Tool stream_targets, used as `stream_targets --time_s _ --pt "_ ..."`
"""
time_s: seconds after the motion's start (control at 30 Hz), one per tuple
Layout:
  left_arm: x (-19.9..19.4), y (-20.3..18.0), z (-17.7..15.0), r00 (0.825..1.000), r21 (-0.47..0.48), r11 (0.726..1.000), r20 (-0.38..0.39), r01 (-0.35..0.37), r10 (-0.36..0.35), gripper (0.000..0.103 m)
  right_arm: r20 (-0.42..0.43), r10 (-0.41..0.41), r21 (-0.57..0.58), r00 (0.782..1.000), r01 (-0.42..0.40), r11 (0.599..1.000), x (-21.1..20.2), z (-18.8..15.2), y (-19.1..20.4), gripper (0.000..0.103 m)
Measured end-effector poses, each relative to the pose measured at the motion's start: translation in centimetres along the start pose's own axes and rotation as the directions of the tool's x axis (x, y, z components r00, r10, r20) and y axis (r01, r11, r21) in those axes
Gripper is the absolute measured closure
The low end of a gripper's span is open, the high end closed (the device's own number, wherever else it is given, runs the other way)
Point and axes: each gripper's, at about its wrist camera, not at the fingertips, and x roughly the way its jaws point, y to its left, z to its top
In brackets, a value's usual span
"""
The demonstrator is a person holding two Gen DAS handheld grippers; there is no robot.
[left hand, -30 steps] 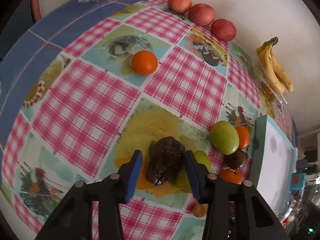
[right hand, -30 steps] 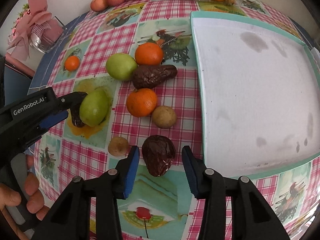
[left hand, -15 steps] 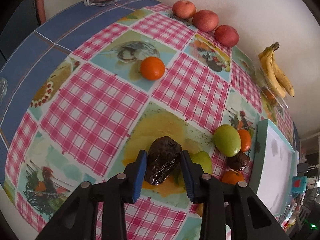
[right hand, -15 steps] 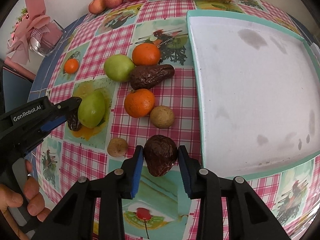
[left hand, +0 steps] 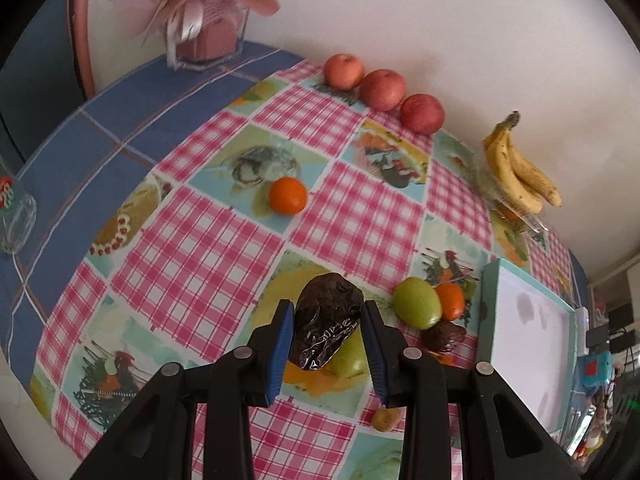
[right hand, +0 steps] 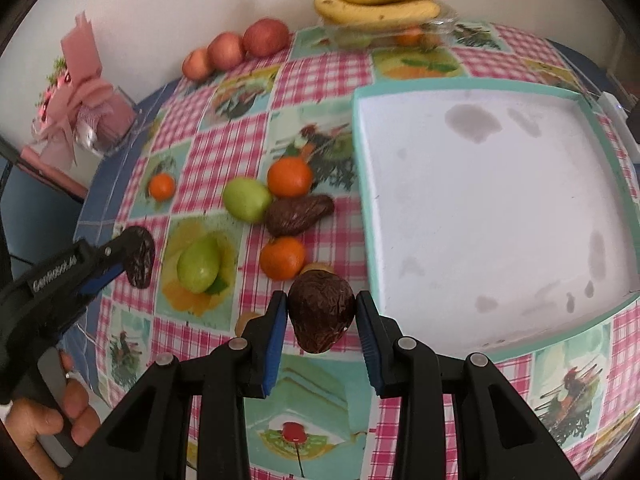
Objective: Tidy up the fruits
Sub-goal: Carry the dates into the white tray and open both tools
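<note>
My left tongs [left hand: 326, 326] pinch a dark wrinkled avocado [left hand: 326, 326], blue pads pressed on both its sides, fruit lifted clear of the checked tablecloth [left hand: 192, 264]. From the right wrist view that same avocado [right hand: 140, 256] hangs at the left tongs' tip [right hand: 132, 254], on the side of the green pear [right hand: 199, 265] away from the tray, and my left hand [right hand: 48, 420] wraps the handle low in the corner.

My right tongs [right hand: 322, 318] pinch a second dark avocado [right hand: 322, 316], pads tight on both flanks, held above the cloth just beside the near left corner of the teal-rimmed white tray [right hand: 362, 184].

All else relative to the tray, right wrist view: a third avocado [right hand: 298, 214] lies just left of its rim, touching a green apple [right hand: 246, 199] and an orange [right hand: 289, 178]. Another orange [right hand: 282, 258] sits nearer me, close to the tray's left edge. A small tangerine [right hand: 161, 186] lies well left of the tray. Three red apples [right hand: 236, 50] line the wall past the tray's far left corner. Bananas [right hand: 380, 2] rest on a clear box [right hand: 384, 34] beyond the tray's far edge. A small brown fruit [right hand: 245, 321] peeks out behind my right tongs' left finger.
</note>
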Motion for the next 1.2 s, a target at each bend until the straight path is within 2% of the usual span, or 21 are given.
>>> stream_targets --time_s 0.4,0.5,0.63,0.9,1.2 --pt "-0.5 -5.3 -0.8 0.997 0.129 0.989 -0.022 0.072 -0.069 0.067 0.070 -0.110 0.193 0.991 0.095 0.977 -2.0 2.7 -7.4 0.067" --pt "-0.1 -7.9 -1.3 0.993 0.179 0.977 -0.051 0.115 -0.108 0.067 0.089 -0.147 0.221 0.985 0.124 0.967 -2.6 3.1 -8.8 0.067" --pt "0.5 -12.0 -2.0 0.985 0.255 0.952 -0.089 0.168 -0.150 0.066 0.117 -0.239 0.235 0.964 0.207 0.950 -3.3 4.0 -10.6 0.067" --pt "3.7 -19.4 -3.3 0.972 0.370 0.902 -0.161 0.223 -0.174 0.066 0.141 -0.236 0.308 0.961 0.185 0.933 -3.3 5.2 -14.8 0.067" --pt "7.6 -23.1 -3.8 0.966 0.419 0.877 -0.202 0.233 -0.161 0.066 0.145 -0.249 0.331 0.957 0.190 0.924 -2.1 7.3 -17.1 0.067"
